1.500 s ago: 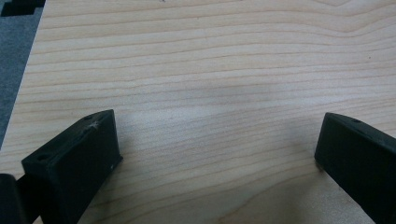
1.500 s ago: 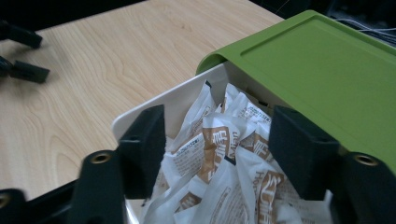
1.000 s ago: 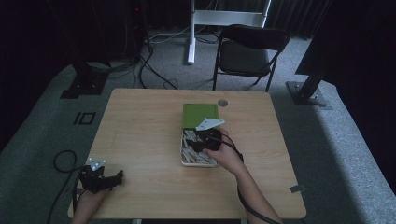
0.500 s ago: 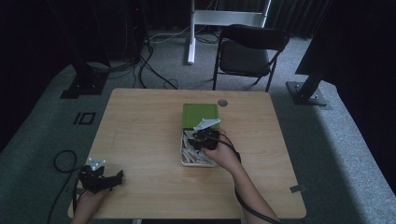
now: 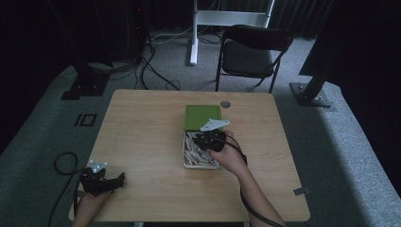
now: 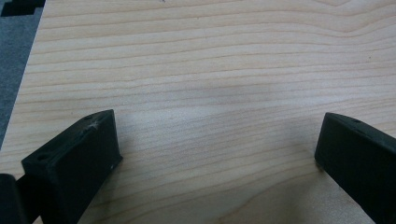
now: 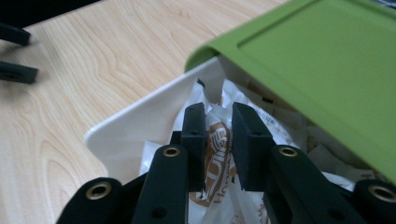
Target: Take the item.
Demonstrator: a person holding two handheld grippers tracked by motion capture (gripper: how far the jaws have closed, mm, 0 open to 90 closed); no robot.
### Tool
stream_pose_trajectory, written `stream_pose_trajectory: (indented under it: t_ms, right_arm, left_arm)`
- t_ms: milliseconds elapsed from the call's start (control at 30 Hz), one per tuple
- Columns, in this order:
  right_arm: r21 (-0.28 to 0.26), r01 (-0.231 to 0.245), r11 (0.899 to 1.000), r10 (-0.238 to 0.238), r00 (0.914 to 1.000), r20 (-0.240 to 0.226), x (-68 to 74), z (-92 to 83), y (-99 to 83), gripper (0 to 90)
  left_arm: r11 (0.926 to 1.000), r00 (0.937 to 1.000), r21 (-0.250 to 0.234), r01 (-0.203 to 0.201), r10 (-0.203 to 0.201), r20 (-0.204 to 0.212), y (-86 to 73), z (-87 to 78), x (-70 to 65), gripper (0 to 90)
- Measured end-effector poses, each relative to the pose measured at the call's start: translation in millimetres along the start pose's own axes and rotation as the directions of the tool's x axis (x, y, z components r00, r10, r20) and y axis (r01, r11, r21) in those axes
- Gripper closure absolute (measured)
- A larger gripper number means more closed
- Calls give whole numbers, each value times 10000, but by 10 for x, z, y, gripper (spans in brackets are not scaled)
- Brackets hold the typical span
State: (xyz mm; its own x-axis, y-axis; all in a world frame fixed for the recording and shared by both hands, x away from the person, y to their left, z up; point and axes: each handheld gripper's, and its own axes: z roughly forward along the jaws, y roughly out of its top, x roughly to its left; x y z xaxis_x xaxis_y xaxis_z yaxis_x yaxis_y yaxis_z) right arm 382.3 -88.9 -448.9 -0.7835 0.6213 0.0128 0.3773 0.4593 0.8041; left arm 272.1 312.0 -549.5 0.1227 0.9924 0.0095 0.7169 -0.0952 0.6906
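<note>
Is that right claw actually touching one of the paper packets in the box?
Touching: in the right gripper view, the right gripper pinches a white packet between its jaws.

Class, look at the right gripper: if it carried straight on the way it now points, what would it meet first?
Probably the paper packet pinched between its jaws in the white box; beyond, likely the green lid.

Brown print is showing on the white packet (image 7: 215, 161) between the jaws, with a Chinese character and letters looking like "Ho". Nothing else is reading clearly.
</note>
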Motion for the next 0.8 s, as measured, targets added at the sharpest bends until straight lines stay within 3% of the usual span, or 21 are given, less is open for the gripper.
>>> stream_pose_trajectory:
  t_ms: [367,567,800]
  right_arm:
    - [-867,-197,9960,197,9998,1,-1,-202,92,814]
    - [-999,21,9950,-34,9999,-124,1,-329,150,815]
    - [-1226,251,9921,-228,9996,193,-39,-471,178,816]
  left_arm:
    - [10000,10000,4,-20,20,-4,0,0,1,7]
    - [10000,10000,-3,-13,13,-2,0,0,1,7]
    - [10000,10000,-16,5,-5,-5,0,1,0,7]
